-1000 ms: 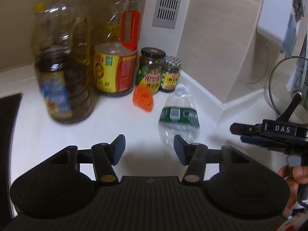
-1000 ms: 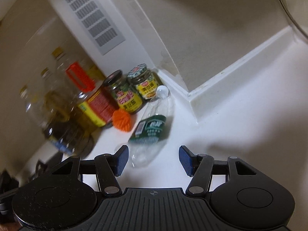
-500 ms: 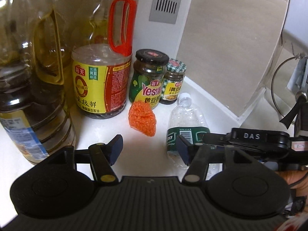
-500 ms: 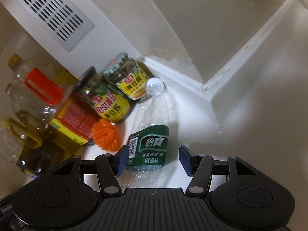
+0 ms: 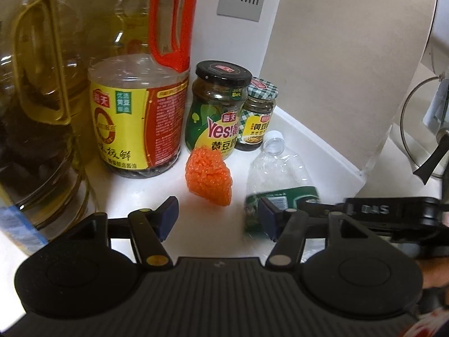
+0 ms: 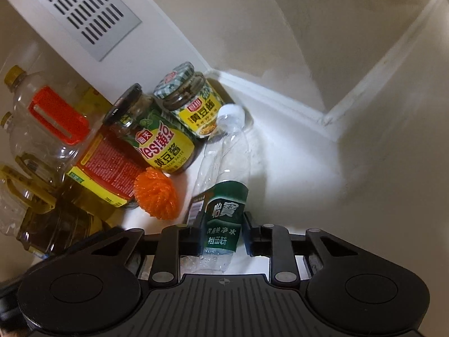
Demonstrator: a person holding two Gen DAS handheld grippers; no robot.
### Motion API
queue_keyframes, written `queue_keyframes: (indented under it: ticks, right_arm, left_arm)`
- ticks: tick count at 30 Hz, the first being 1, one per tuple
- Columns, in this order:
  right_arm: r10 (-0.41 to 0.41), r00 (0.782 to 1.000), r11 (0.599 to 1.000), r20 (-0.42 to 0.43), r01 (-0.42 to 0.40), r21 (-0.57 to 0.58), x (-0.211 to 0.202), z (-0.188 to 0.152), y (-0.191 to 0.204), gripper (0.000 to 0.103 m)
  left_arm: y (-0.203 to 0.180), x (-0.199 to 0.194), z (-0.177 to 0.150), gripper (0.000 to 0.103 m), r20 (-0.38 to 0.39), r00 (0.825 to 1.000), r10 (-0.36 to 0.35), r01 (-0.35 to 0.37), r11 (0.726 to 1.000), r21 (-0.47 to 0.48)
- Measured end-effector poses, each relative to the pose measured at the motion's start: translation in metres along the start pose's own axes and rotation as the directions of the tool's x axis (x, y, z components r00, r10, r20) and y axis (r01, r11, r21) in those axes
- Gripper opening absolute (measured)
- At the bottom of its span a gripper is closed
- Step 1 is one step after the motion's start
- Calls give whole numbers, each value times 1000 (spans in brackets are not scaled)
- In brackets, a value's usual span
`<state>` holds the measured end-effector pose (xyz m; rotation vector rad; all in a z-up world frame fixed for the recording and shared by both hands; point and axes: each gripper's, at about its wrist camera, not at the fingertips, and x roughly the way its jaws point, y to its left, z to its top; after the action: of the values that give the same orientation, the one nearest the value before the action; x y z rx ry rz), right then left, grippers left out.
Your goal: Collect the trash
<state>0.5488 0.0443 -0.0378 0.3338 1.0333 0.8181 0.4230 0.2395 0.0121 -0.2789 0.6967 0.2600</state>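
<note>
Both grippers working beside the orange scrubber (image 5: 209,178): right gripper (image 6: 221,237) is pinching the empty water bottle (image 6: 223,216) just right of it; left gripper (image 5: 217,216) is hovering, fingers spread.

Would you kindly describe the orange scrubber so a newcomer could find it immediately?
Look to the white counter corner with its sauce jars. In front of the black-lidded jar, beside the lying water bottle, sits the orange scrubber: the only bright, bumpy mesh ball there.
</note>
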Motion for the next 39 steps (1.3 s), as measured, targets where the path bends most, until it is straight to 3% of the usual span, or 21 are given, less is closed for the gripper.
queue_keyframes:
  ticks: [4,11,13,20,24,29,32,36,39]
  right_arm:
    - [-1,1000,1000,20,1,-15,-23,3,-5,24]
    - [-53,998,998,30,54,-43,-43,-2,-15,24]
    - [-60,998,996,30,62,-62,-46,-6,-17,24]
    - [-119,992,972,51,127,-200,-62,-13,-5,24]
    - [-183,980,906,72,197,-375,-74,-17,15,24]
    - [-261,959,756,113,276,-593,-82,-34,37,24]
    - [-265,956,684,126,278,-674,-84,-48,43,25]
    - [-227,967,640,117,239,-731,-87,-64,50,25]
    - [-197,975,643,103,207,-737,-85,-72,51,26]
  left_arm:
    - [-2,16,3,59,2,1000,10,-10,1000,25]
    - [-11,52,7,56,11,996,93,-94,989,116]
    - [-13,61,10,39,-1,994,113,-112,984,139]
    - [-15,44,2,27,-12,995,96,-92,983,161]
    - [-18,9,-18,26,-28,998,48,-43,987,153]
    - [-24,-36,-52,26,-48,999,-12,17,994,105]
    - [-32,-54,-70,26,-59,998,-23,28,996,83]
    - [-35,-69,-87,26,-77,997,-26,30,999,45]
    - [-36,-75,-94,26,-82,997,-14,17,999,37]
